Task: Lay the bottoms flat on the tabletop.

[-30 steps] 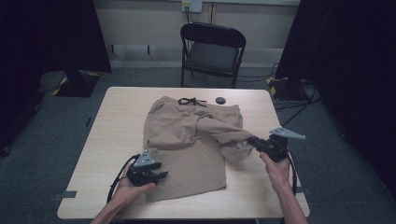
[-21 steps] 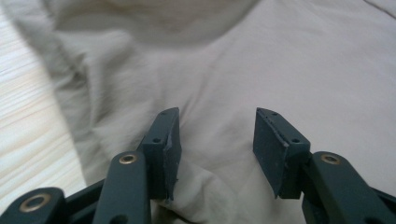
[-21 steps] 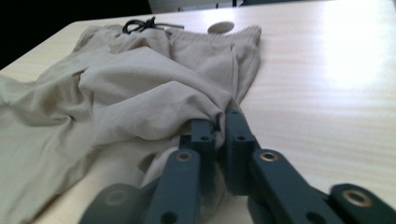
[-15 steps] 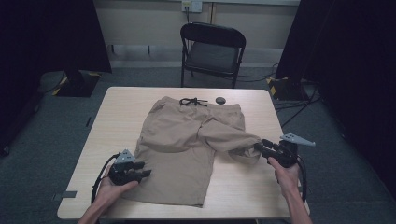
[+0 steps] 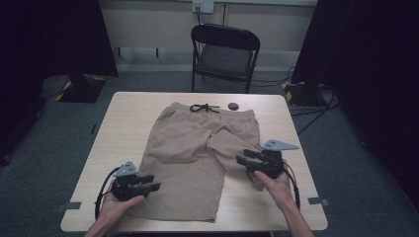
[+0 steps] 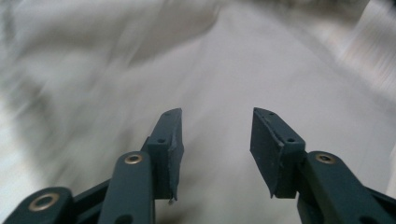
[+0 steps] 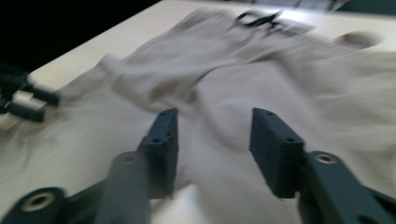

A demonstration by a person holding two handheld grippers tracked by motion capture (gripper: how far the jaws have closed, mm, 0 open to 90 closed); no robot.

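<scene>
At the left of the high view, the left gripper (image 5: pixel 148 186) is held low over the near left leg of a pair of khaki shorts (image 5: pixel 192 158); its jaws are seen parted in the left gripper view, with nothing gripped between them. The shorts are spread flat on the middle of the wooden desk (image 5: pixel 123 118), waistband and black drawstring (image 5: pixel 204 107) at the far side. A small dark round object (image 5: pixel 233 105) is seen just beyond the waistband. At the right, the right gripper (image 5: pixel 243 161) is held at the folded right leg; its jaws have just been closing, yet stand apart, with no cloth pinched.
</scene>
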